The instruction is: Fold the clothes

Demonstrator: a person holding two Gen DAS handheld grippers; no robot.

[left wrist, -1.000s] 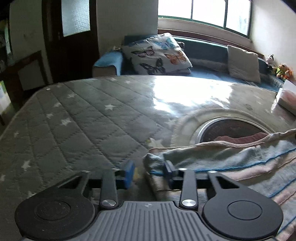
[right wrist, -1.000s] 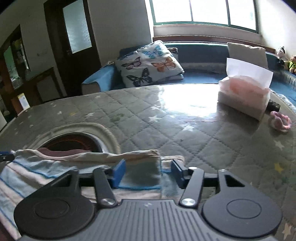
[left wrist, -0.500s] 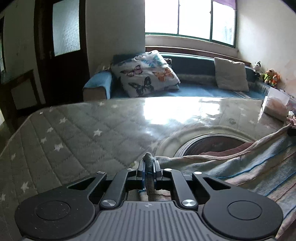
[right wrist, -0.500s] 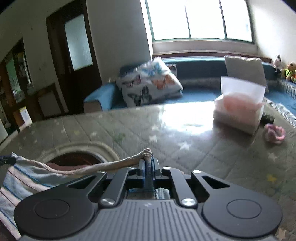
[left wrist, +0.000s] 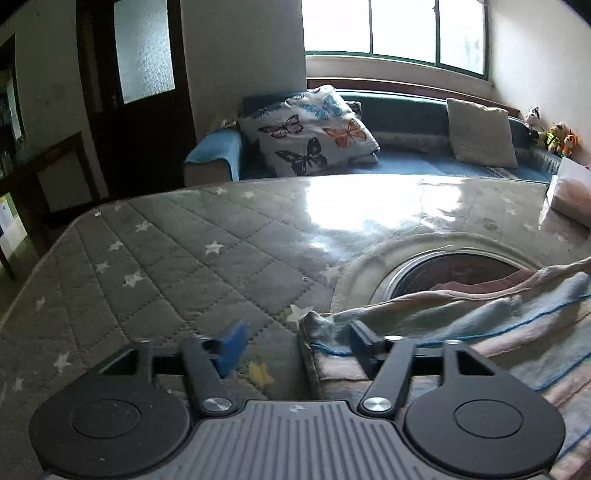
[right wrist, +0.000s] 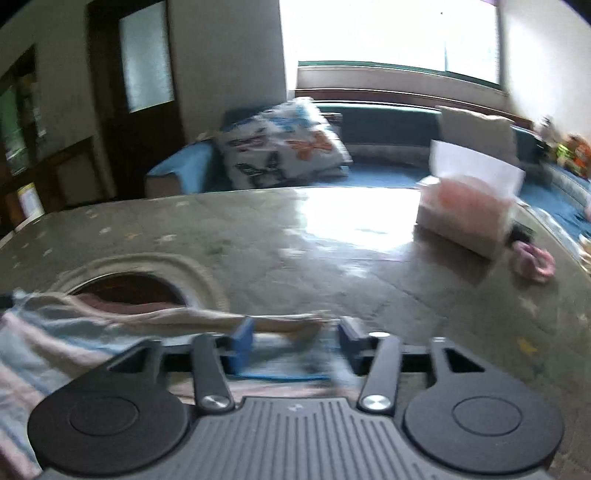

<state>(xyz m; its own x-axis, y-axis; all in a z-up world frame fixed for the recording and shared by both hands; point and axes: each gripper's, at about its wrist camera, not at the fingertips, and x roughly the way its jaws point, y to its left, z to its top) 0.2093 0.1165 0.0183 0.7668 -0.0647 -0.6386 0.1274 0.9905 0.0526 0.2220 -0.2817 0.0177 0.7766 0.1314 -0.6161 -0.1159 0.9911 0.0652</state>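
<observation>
Bright window (left wrist: 399, 29), blue sofa (left wrist: 406, 166), butterfly cushion (left wrist: 314, 133), dark door (left wrist: 140, 92)

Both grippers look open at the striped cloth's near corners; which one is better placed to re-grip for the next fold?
Left. The left gripper has the striped cloth corner sharply between its open fingers; the right gripper view is motion-blurred.

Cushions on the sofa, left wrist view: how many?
2: a butterfly-print cushion at the sofa's left end, and a plain beige cushion toward its right. Others may be hidden.

Soft striped cloth garment (left wrist: 480, 325), glossy quilted table cover (left wrist: 207, 258) — sheen
</observation>
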